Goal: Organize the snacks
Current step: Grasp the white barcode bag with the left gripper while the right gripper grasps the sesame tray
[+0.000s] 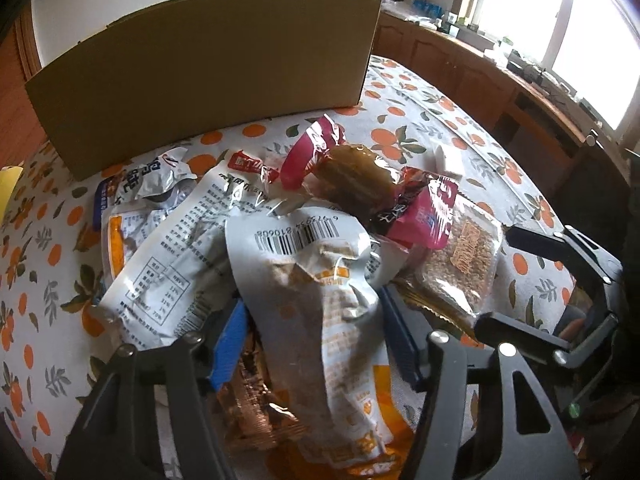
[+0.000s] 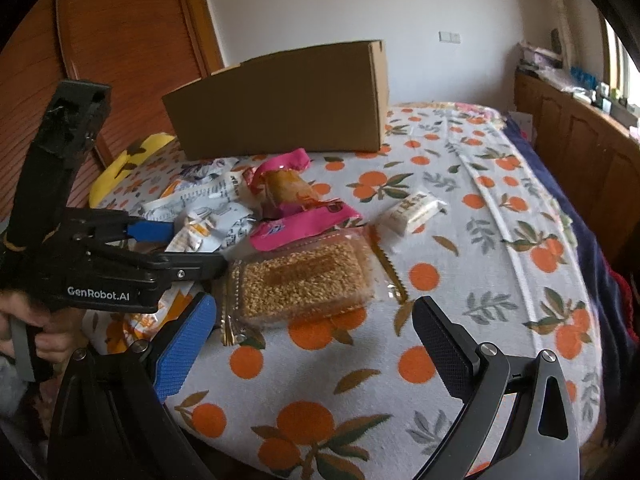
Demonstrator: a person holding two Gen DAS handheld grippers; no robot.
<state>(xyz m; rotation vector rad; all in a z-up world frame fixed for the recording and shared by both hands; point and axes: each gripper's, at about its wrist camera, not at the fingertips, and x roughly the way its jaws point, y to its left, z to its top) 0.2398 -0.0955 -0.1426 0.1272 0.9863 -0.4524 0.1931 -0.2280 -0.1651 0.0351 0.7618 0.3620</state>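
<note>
Left tool (image 1: pixel 316 320) straddles silver-orange packet (image 1: pixel 320 300), contact w/ pads unclear.

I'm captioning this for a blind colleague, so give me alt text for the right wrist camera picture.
The open right gripper hovers over an orange-print tablecloth, in front of a clear pack of sesame bars. To its left, the left gripper reaches into a pile of snack packets. A cardboard box stands behind, and a small white packet lies apart.
</note>
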